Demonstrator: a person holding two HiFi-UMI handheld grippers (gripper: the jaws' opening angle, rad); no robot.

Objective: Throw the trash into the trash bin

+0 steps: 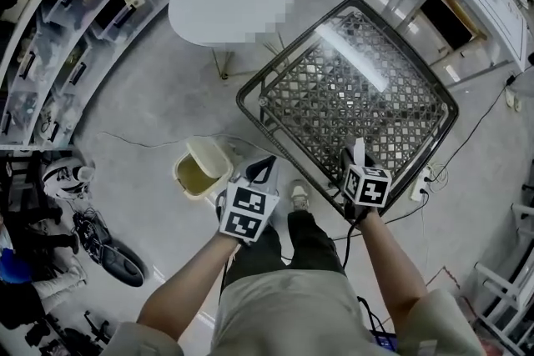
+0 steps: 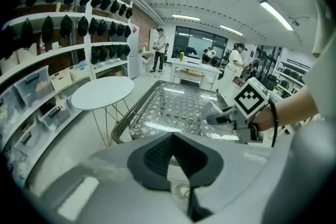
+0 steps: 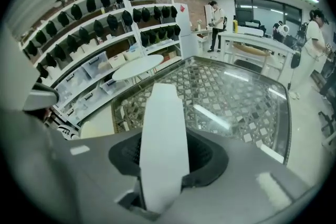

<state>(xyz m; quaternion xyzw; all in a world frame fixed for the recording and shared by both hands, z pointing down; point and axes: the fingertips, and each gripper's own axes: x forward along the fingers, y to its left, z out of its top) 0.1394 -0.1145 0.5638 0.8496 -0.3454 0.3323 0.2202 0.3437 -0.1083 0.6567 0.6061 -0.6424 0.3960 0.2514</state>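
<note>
Looking down from the head view, the right tool (image 1: 354, 167) is clamped on a white strip of trash (image 1: 359, 147), raised just over the near edge of the glass tabletop (image 1: 350, 87). The trash bin (image 1: 209, 151) stands on the floor off the tabletop's near left corner. It is left of the strip, with the left tool (image 1: 260, 171) hanging between the two. So the empty hand is nearer the bin, yet the right one carries the load and will, I'd judge, have to swing left across the person's front.

In the left gripper view, the left tool (image 2: 181, 165) has its jaws pressed together with nothing in them. Beyond it, the right tool (image 2: 223, 117) pokes in from the right with the strip (image 2: 211, 109) at its tip.

In the right gripper view, the right tool (image 3: 168, 165) pinches the strip (image 3: 164, 139) at its lower end. Its long axis runs straight out along the jaws, and the bin (image 3: 97, 129) shows low to the left.
</note>
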